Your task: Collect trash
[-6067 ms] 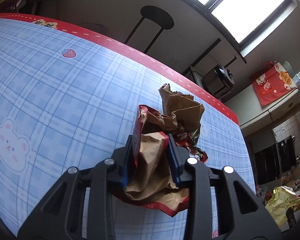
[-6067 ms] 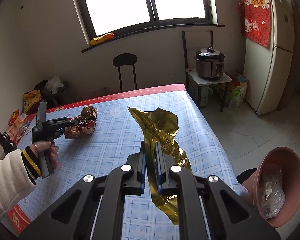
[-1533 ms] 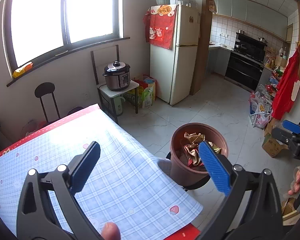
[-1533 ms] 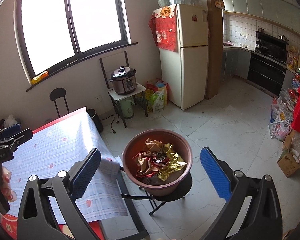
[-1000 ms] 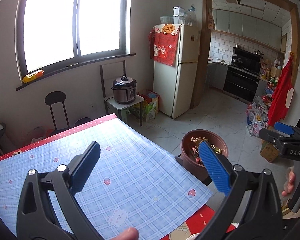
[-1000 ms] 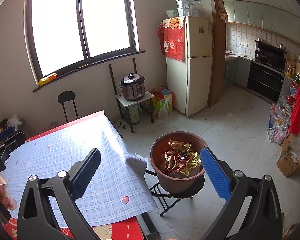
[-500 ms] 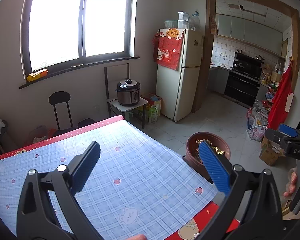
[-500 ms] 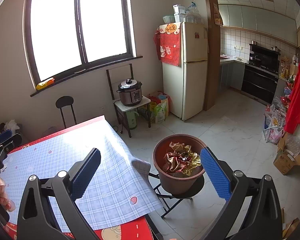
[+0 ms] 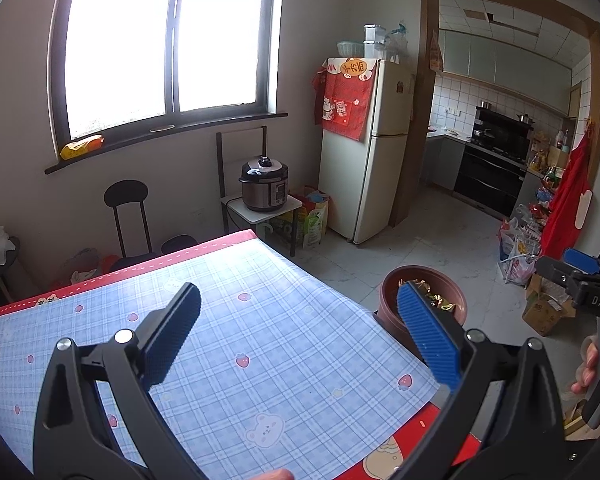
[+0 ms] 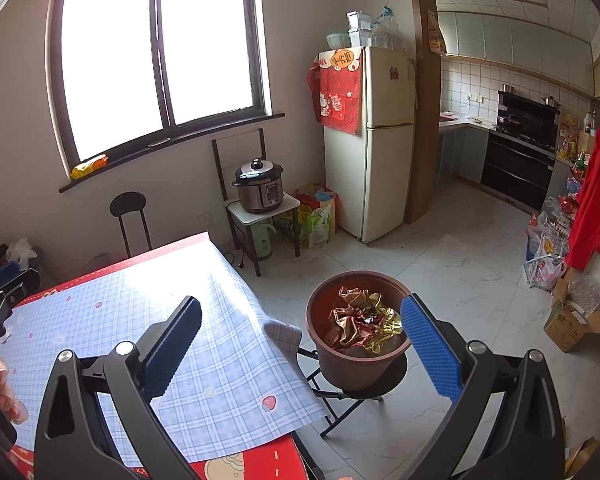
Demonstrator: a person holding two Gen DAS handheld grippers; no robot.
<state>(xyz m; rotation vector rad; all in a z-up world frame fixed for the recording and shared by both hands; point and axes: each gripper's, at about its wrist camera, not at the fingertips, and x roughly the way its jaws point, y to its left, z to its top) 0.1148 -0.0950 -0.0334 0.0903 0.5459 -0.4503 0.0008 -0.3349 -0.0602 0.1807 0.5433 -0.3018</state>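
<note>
Brown bin (image 10: 354,364) of crumpled wrappers (image 10: 364,320); two grippers, left (image 9: 298,336) and right (image 10: 300,340), both wide open, empty

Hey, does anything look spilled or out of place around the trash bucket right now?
Nothing stands out. The crumpled wrappers sit inside the brown bucket, which stands upright on its stool, with no litter on the floor beside it.

Crumpled wrappers (image 10: 360,320) fill the brown bin (image 10: 352,368) beside the table (image 10: 100,320).
</note>
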